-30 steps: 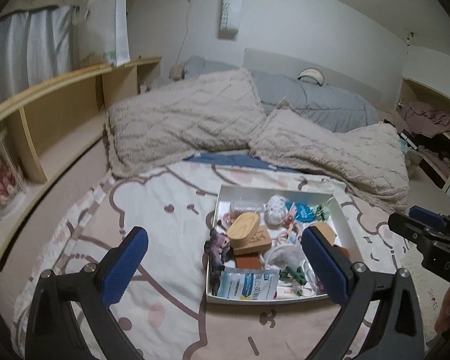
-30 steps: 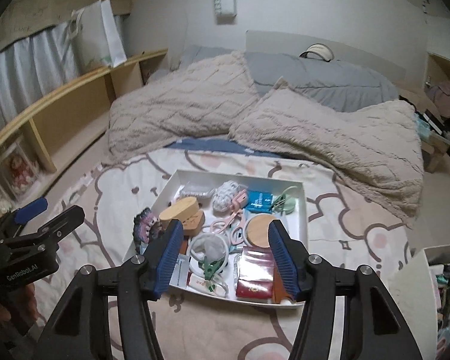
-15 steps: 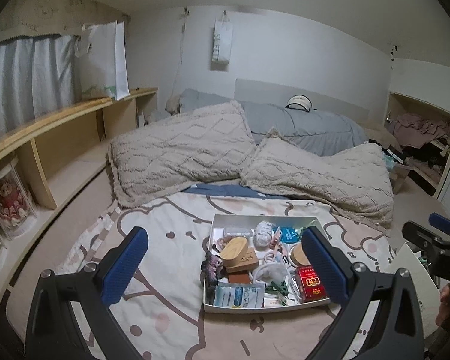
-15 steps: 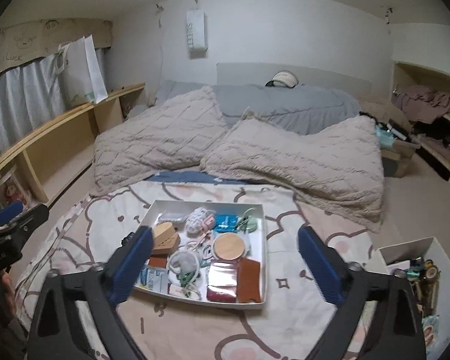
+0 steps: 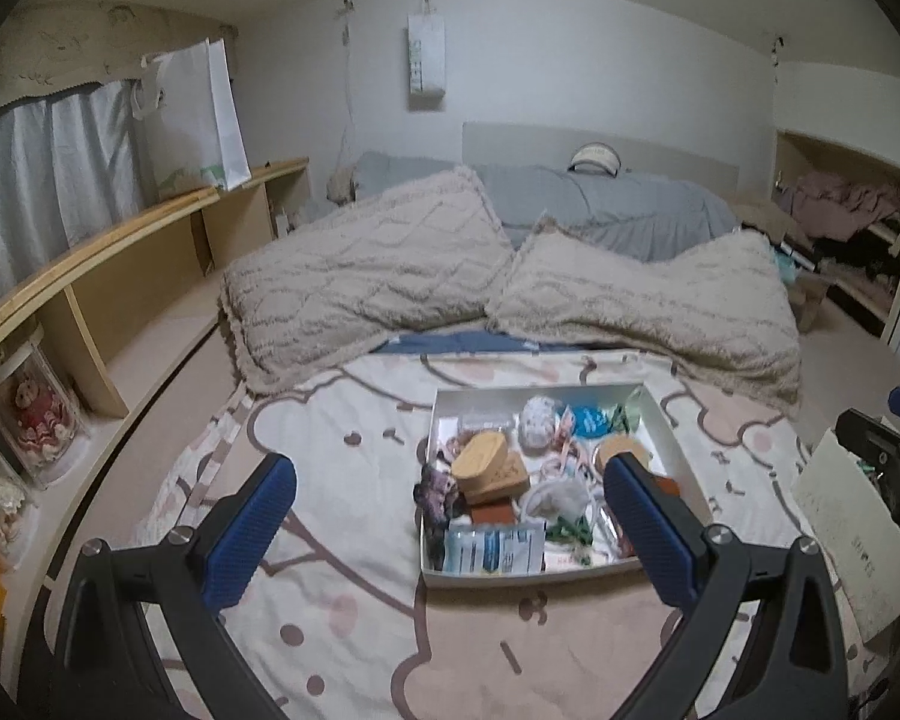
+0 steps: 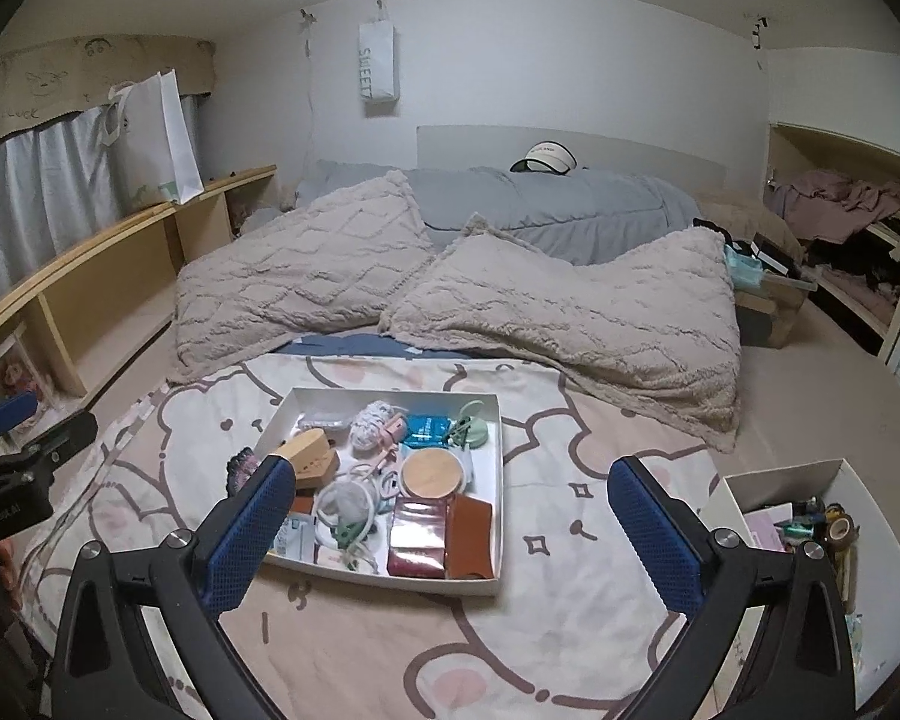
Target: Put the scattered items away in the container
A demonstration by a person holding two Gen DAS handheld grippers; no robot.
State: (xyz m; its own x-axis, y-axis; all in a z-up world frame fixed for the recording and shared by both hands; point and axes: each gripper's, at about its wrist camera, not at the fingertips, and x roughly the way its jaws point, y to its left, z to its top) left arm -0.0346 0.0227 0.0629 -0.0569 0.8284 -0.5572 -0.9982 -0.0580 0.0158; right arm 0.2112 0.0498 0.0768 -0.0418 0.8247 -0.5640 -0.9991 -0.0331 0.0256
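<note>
A white tray [image 6: 498, 468] sits on the patterned blanket and holds several small items: wooden boxes [image 6: 312, 459], a round wooden lid [image 6: 434, 473], a red packet [image 6: 417, 537], a brown wallet [image 6: 469, 534]. The tray also shows in the left wrist view [image 5: 666, 420]. A dark hair claw [image 6: 240, 468] hangs at the tray's left edge. My right gripper [image 6: 450, 540] is open and empty, held above and in front of the tray. My left gripper [image 5: 447, 531] is open and empty, held back to the tray's left.
Two beige pillows [image 6: 558, 312] and a grey duvet [image 6: 546, 210] lie behind the tray. A wooden shelf [image 6: 90, 276] runs along the left. A second white box [image 6: 792, 516] of oddments stands on the floor at the right.
Both grippers have pulled up and back from the tray, so it looks smaller. The right gripper's fingers have opened wide.
</note>
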